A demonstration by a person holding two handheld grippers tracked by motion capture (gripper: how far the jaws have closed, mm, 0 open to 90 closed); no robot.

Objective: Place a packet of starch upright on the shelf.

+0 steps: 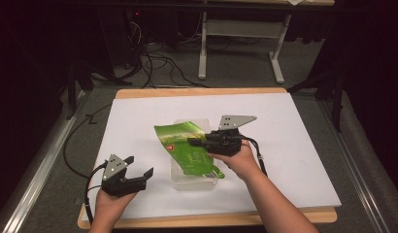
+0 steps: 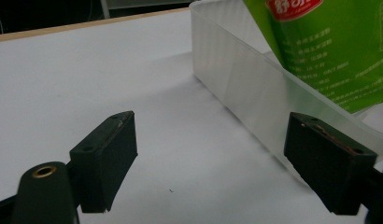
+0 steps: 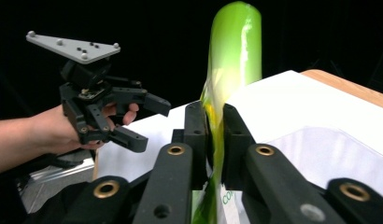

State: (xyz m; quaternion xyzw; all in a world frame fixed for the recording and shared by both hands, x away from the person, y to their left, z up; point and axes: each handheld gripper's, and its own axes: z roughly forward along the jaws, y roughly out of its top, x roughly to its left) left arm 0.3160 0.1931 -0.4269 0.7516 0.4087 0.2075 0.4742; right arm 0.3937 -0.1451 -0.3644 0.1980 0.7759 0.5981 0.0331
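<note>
A dark room with cables surrounds the white desk (image 1: 294, 145); mid-frame, the right gripper (image 1: 197, 141) fingers pinch a green pouch (image 1: 185, 148) over a clear tray (image 1: 194, 182); lower left, the left gripper (image 1: 139, 166) is released.

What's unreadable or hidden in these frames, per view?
- High view: the floor of the clear plastic bin is largely covered by the green foil pouch; its label print is too small to read.
- Left gripper view: the pouch is cut off by the top and right edges; the red logo is partly lost.
- Right gripper view: the pouch is edge-on, its face is hidden, and the right hand-held gripper covers its lower part.
</note>
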